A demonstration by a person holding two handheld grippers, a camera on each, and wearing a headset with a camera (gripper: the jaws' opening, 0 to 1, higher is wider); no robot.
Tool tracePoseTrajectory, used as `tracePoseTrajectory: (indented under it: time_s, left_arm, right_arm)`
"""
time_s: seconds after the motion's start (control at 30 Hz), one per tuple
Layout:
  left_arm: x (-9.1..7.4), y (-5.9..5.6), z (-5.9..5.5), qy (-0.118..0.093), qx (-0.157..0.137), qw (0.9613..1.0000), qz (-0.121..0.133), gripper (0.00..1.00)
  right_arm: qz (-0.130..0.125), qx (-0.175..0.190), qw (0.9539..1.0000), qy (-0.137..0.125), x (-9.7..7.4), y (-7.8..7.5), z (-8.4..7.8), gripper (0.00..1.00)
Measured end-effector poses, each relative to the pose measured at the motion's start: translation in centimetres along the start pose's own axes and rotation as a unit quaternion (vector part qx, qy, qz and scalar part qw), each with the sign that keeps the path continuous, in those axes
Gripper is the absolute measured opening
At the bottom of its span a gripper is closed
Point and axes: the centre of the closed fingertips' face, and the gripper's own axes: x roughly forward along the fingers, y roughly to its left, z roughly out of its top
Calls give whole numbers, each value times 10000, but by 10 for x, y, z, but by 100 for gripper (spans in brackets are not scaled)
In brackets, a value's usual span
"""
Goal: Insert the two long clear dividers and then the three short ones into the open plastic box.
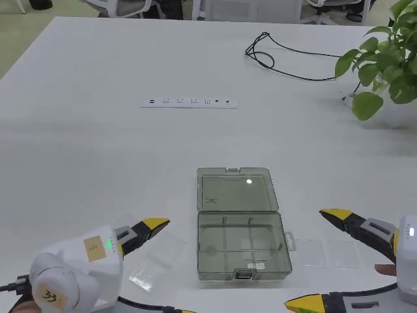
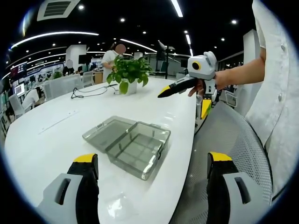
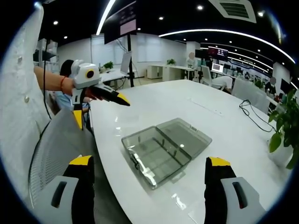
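1. My left gripper [image 2: 153, 157] was spread wide with nothing between its jaws. It hovered low over the near edge of the white table [image 1: 98, 150].
2. My right gripper [image 3: 148, 161] was likewise wide open and empty, on the opposite side of the work.
3. The plastic box [image 1: 242, 225] sat on the table between the two grippers, apart from both. Its lid [image 1: 233, 190] lay folded back flat on the far side, and its base [image 1: 243, 251] was nearer to me.
4. Thin lines crossed the inside of the base, but I could not tell whether they were seated dividers or moulded ribs.
5. One batch of clear dividers [image 1: 153, 257] lay flat on the table just left of the box, beside my left gripper's upper jaw.
6. A second batch [image 1: 322, 253] lay flat just right of the box, between it and my right gripper. I could not tell long pieces from short ones.
7. Farther back on the table were a white power strip [image 1: 189, 102], a looped black cable [image 1: 273, 55] and a potted plant [image 1: 384, 59] at the far right.
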Motion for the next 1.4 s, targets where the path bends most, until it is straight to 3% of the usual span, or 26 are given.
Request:
tracePoseTrajectory:
  time_s: [1.4]
  left_arm:
    - [6,3,-1,114,20,9999,-85,98]
  right_arm:
    - [-39,84,9999,-39,3,-4,-2,99]
